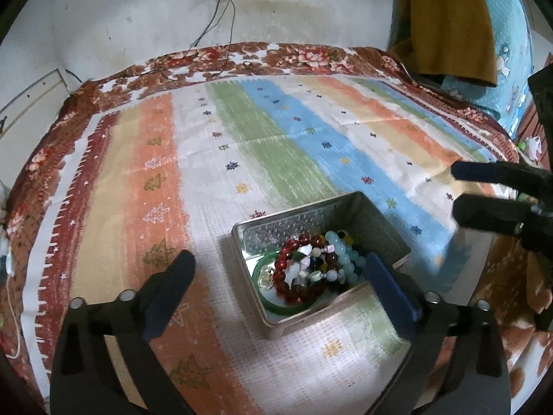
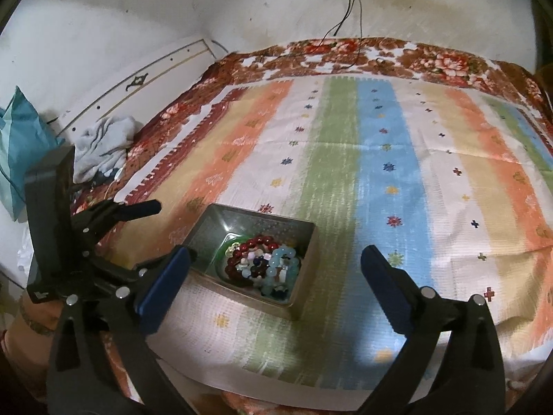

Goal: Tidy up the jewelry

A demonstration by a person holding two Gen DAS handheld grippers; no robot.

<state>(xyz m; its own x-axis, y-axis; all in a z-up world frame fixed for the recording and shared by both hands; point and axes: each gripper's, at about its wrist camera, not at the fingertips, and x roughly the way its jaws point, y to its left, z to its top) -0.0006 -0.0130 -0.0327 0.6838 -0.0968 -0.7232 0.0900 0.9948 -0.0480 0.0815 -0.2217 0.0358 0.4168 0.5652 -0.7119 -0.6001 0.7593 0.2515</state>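
An open metal tin sits on the striped cloth and holds a heap of bracelets. On top lie a dark red bead bracelet and a pale blue bead bracelet, over a green bangle. My left gripper stands open above the tin's near side, nothing between its fingers. In the right wrist view the tin lies ahead and slightly left, the red bracelet and blue beads inside. My right gripper hangs open just short of the tin, empty. It also shows at the right.
A striped cloth covers a floral blanket on the bed. Cables hang from a wall socket at the back. A mustard cloth and blue pillow lie far right, a white towel far left.
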